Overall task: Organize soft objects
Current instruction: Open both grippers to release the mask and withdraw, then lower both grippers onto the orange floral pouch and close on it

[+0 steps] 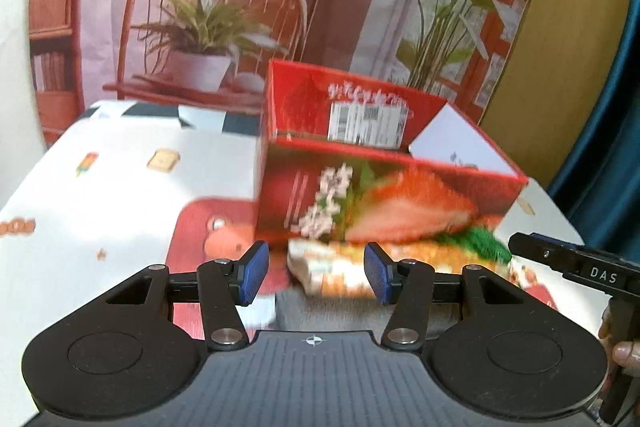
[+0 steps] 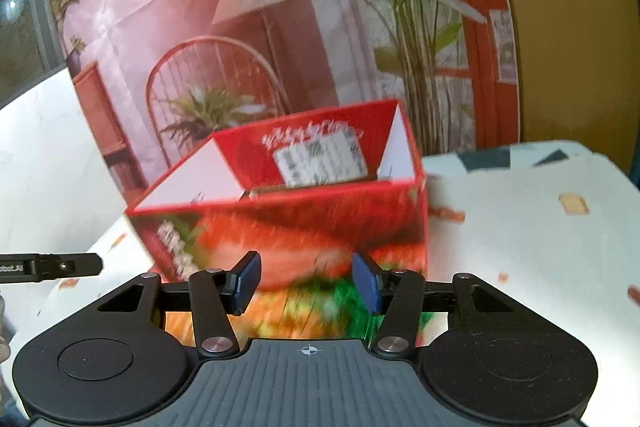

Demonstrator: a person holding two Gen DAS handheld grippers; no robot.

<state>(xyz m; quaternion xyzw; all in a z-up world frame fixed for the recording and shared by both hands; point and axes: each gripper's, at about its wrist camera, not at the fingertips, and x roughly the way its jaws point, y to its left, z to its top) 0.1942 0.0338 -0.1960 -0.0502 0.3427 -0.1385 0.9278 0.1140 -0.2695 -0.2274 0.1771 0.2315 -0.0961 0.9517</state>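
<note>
A soft toy shaped like a sandwich, orange, white and green [image 1: 360, 263], lies on the table against the front of an open red strawberry box [image 1: 384, 163]. My left gripper [image 1: 316, 273] is open, its blue pads just in front of the toy. In the right wrist view the same toy [image 2: 312, 307] lies under and between my open right gripper [image 2: 306, 283], below the box [image 2: 288, 211]. The right gripper's tip shows at the right edge of the left wrist view [image 1: 560, 259]. Both views are blurred.
The table [image 1: 120, 187] has a white cloth with printed cartoons, including a red patch [image 1: 208, 227]. A printed backdrop of a chair and plants [image 1: 208, 19] stands behind the table. The left gripper's tip pokes in at the left of the right wrist view [image 2: 52, 267].
</note>
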